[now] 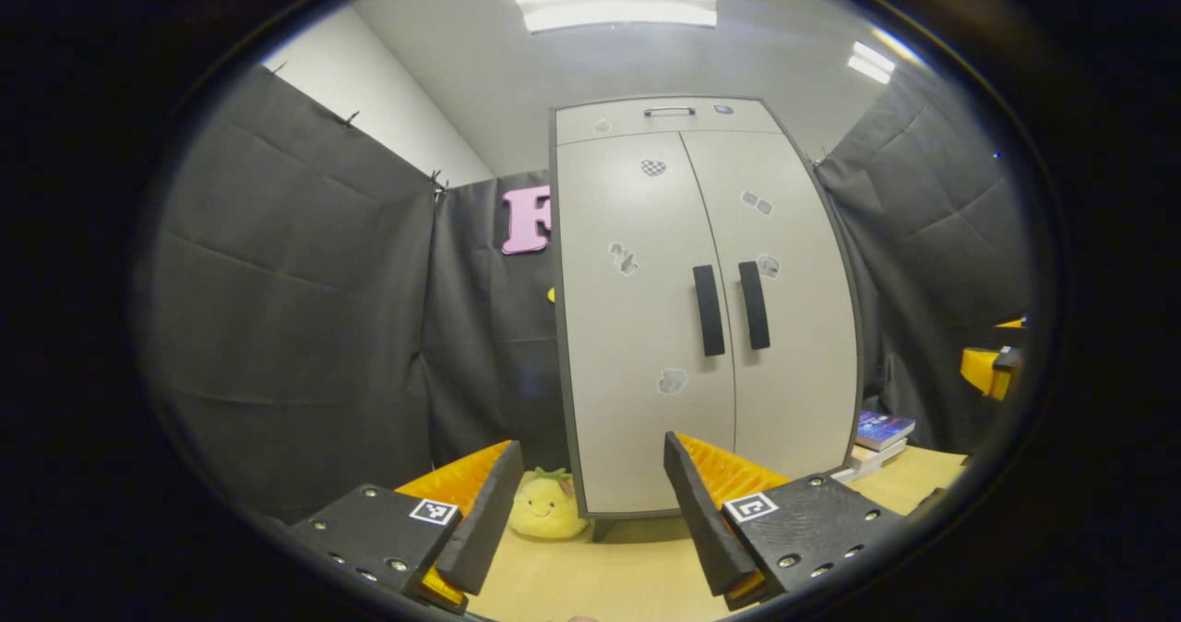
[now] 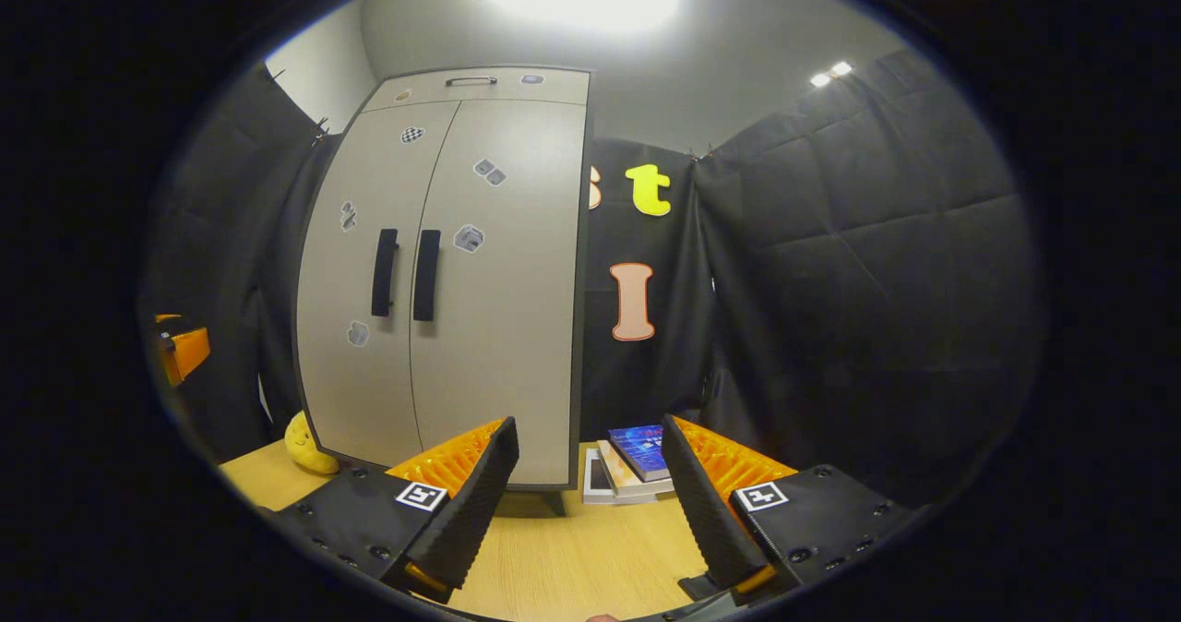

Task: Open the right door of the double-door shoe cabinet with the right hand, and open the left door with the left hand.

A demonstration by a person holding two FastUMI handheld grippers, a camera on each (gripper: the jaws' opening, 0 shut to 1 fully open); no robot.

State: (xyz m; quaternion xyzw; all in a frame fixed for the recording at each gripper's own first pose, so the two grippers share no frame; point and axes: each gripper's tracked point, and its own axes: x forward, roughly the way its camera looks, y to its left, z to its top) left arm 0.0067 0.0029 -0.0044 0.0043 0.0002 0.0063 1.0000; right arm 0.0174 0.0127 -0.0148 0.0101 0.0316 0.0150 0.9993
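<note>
Both hand-held grippers, left (image 1: 586,502) and right (image 2: 590,497), hung spread wide over the bench (image 2: 563,557), pinching nothing; the shoe cabinet (image 2: 461,262) stood at the back, both doors shut; I'd say aim the right one squarely at the right handle (image 2: 426,274), close on it, pull outward gently.

Both tongs (image 1: 590,511) (image 2: 590,502) wear screwed black plates with square markers.

pale grey shoe cabinet (image 1: 637,327) with black handles (image 1: 709,310), yellow plush toy (image 1: 546,504), light wood table (image 2: 554,557), blue-covered book (image 2: 643,449)
</note>
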